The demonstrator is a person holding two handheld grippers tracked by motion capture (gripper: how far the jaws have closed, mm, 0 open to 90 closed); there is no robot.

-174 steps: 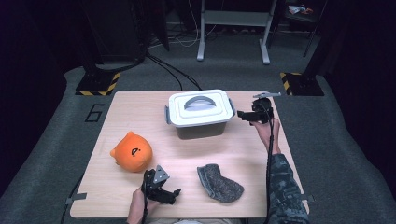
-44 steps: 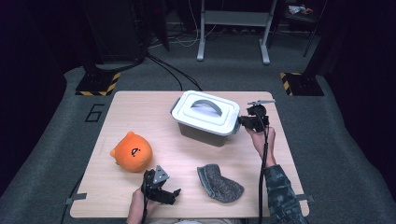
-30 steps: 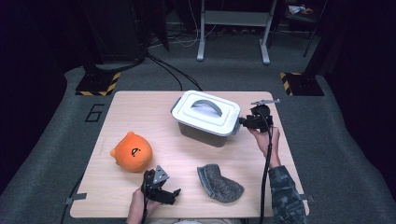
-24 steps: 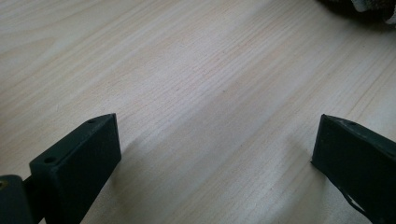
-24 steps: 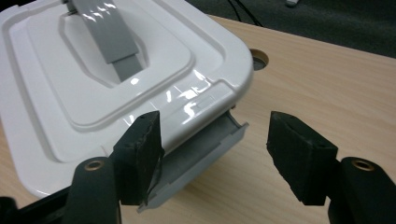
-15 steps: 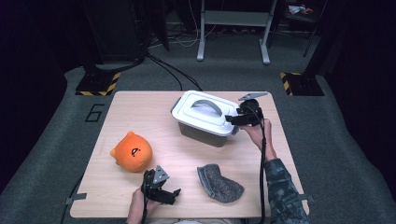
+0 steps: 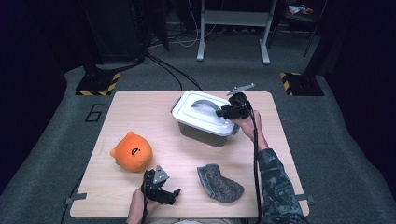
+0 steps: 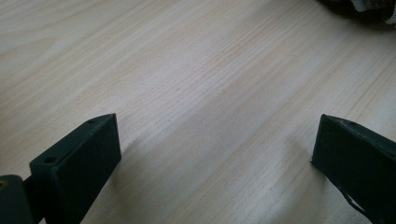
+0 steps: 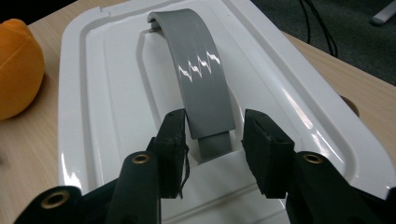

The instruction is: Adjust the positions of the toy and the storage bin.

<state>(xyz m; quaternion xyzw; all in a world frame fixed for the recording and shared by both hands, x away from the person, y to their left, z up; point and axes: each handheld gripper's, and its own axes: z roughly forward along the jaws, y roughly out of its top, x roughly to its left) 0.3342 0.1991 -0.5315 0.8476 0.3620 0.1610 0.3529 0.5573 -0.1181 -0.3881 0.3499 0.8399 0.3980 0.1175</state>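
From above, the white bin [image 7: 205, 120] sits slightly askew toward the far side of the desk [image 7: 140, 112], its lid on and its grey handle [image 7: 205, 103] arching over the top. The right hand-held gripper [image 7: 229, 112] reaches over the bin's right end, at the near foot of that handle. The right gripper view gives what the high view cannot — the two black jaws straddle the handle [image 9: 201, 84] just above its base, the left jaw right against the handle's edge, the right jaw with a sliver of white lid showing between it and the grey. They have just been closing with the handle between them, not yet clamped on it. An orange plush toy [image 9: 16, 70] peeks in at that view's left edge.

The left hand-held gripper [image 7: 161, 186] rests low at the near edge of the desk, between the plush and a grey cloth [image 7: 218, 183]. Its own view shows the jaws spread wide over bare wood [image 8: 196, 93] — nothing held.
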